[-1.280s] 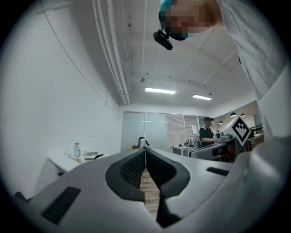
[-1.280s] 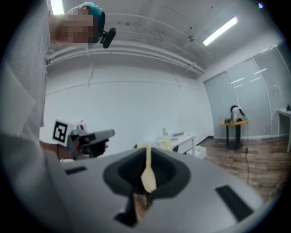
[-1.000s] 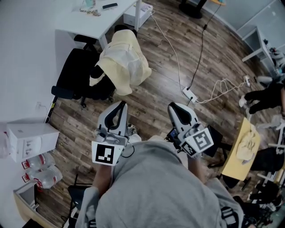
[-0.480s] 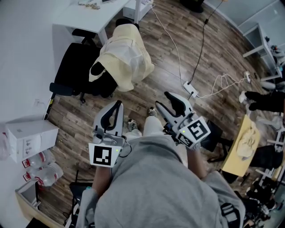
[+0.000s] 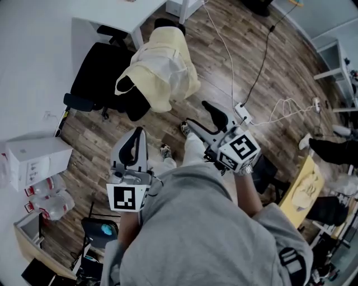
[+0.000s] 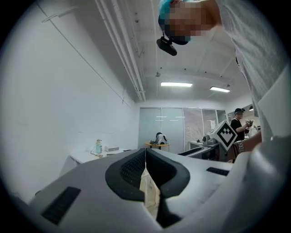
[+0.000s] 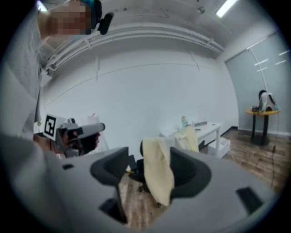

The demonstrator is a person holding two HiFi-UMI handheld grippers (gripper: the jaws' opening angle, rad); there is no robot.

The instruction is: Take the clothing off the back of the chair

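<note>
**Pose.** The left gripper (image 5: 136, 133) is held level in front of the person's grey sweatshirt (image 5: 196, 234) and points toward the far chair. The right gripper (image 5: 197, 113) reaches further out, tilts slightly downward and aims at the same chair.

**Task item.** The pale yellow fabric garment (image 5: 165, 67) is draped over the backrest of the black office chair (image 5: 98, 78). The chair stands on the brown wooden plank floor (image 5: 89, 142), just beside the white desk (image 5: 112, 17) at the far left. Both grippers are well apart from the garment.

**View differences.**
- The head view alone shows the white power strip (image 5: 241, 113) with its cables on the floor at the right. It also shows the white cardboard box (image 5: 33, 162) at the near left.
- The left gripper view alone shows a standing person in dark clothing (image 6: 237, 125) at the far right.
- The right gripper view shows the garment (image 7: 159, 177) hanging down the chair back.

**Fingers.**
- Left gripper (image 6: 144, 152): the jaws are pressed together at the tips and nothing is pinched. Only a sliver of the distant garment (image 6: 148, 191) shows through the slit.
- Right gripper (image 7: 150, 166): the jaws have just been opening and now stand spread wide. Nothing is held or touched; the garment appears between them only in the distance.
</note>
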